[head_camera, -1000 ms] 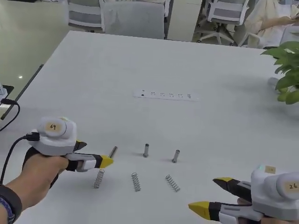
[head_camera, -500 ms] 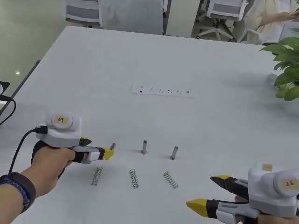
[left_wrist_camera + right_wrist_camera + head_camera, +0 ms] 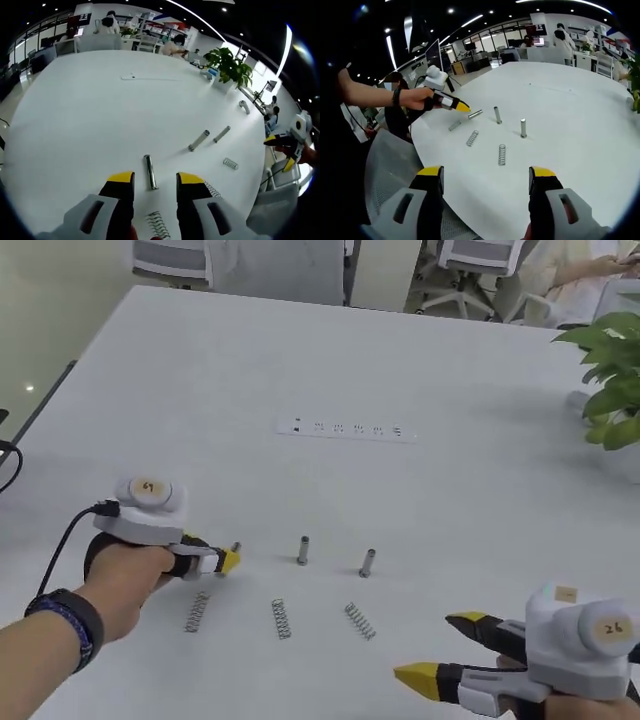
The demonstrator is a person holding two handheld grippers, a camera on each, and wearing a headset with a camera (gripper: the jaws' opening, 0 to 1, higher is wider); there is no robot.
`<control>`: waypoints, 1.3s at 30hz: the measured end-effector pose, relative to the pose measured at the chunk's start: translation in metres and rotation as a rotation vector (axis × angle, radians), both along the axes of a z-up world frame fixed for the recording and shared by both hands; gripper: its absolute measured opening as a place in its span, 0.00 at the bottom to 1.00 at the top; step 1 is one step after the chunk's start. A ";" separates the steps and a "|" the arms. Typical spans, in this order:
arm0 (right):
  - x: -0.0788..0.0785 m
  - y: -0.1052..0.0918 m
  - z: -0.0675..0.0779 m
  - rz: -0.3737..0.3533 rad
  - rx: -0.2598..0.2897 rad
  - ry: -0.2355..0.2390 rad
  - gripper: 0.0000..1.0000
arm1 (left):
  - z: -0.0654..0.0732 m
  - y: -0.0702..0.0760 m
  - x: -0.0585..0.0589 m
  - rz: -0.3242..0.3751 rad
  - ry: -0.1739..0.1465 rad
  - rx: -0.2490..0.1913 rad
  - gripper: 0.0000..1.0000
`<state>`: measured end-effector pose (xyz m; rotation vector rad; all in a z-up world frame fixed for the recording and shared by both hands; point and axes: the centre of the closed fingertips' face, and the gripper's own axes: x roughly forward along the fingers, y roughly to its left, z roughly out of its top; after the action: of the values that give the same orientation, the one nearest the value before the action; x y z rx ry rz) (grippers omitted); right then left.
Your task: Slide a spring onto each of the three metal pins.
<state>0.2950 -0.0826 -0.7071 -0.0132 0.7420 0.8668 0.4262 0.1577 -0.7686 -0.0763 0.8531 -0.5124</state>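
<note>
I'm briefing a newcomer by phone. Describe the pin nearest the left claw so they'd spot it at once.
On the white table, nearer the person than the power strip, metal pins sit in a row behind three springs. It is the pin at the row's left end, by the yellow tips of the left claw. Its two neighbours stand upright; this one leans over.

An open-plan office — swivel chairs (image 3: 478,255), a potted plant (image 3: 612,400), a power strip (image 3: 345,429) on a long white table (image 3: 250,360)
</note>
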 end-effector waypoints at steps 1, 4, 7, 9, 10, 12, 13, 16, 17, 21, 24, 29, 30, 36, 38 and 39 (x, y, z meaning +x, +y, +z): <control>0.000 0.000 0.000 0.001 -0.001 0.001 0.68 | -0.001 0.000 0.001 0.000 0.004 0.004 0.25; 0.000 0.000 -0.001 0.001 0.000 0.003 0.68 | -0.006 -0.002 0.002 0.005 0.021 0.006 0.22; 0.000 0.000 -0.002 0.000 -0.001 0.007 0.68 | -0.011 -0.003 0.004 0.013 0.038 0.011 0.19; 0.001 0.000 -0.002 0.000 -0.001 0.008 0.67 | -0.015 -0.004 0.004 0.012 0.052 0.021 0.17; 0.001 -0.001 -0.002 -0.001 0.000 0.009 0.67 | -0.017 -0.003 0.003 0.011 0.062 0.032 0.15; 0.001 -0.001 -0.003 -0.001 -0.001 0.010 0.67 | -0.019 -0.004 0.003 0.016 0.071 0.030 0.14; 0.001 -0.001 -0.003 -0.001 -0.001 0.010 0.67 | -0.020 -0.004 0.003 0.018 0.076 0.030 0.13; 0.002 -0.001 -0.003 -0.003 0.000 0.011 0.67 | -0.022 -0.005 0.004 0.023 0.087 0.030 0.12; 0.002 -0.001 -0.003 -0.002 0.000 0.012 0.67 | -0.024 -0.006 0.004 0.022 0.094 0.032 0.11; 0.003 0.000 -0.004 0.000 0.000 0.014 0.67 | -0.029 -0.006 0.002 0.009 0.118 0.061 0.10; 0.003 0.000 -0.004 -0.001 0.000 0.017 0.67 | -0.032 -0.007 0.001 -0.007 0.116 0.086 0.10; 0.004 0.001 -0.005 0.004 -0.002 0.019 0.67 | -0.035 -0.002 0.002 -0.040 0.119 0.147 0.02; 0.005 0.002 -0.005 0.005 -0.001 0.019 0.67 | -0.036 -0.002 0.002 -0.041 0.126 0.151 0.01; 0.008 0.003 -0.002 0.007 0.000 0.014 0.67 | -0.036 -0.004 0.003 -0.102 0.115 0.209 0.00; 0.009 0.004 -0.002 0.011 0.001 0.012 0.67 | -0.037 -0.004 0.003 -0.101 0.120 0.211 0.00; 0.009 0.004 -0.002 0.012 0.000 0.011 0.67 | -0.037 -0.003 0.004 -0.103 0.120 0.211 0.00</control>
<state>0.3041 -0.0782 -0.7089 -0.0125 0.7532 0.8790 0.4299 0.1543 -0.8055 0.1320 1.0280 -0.5152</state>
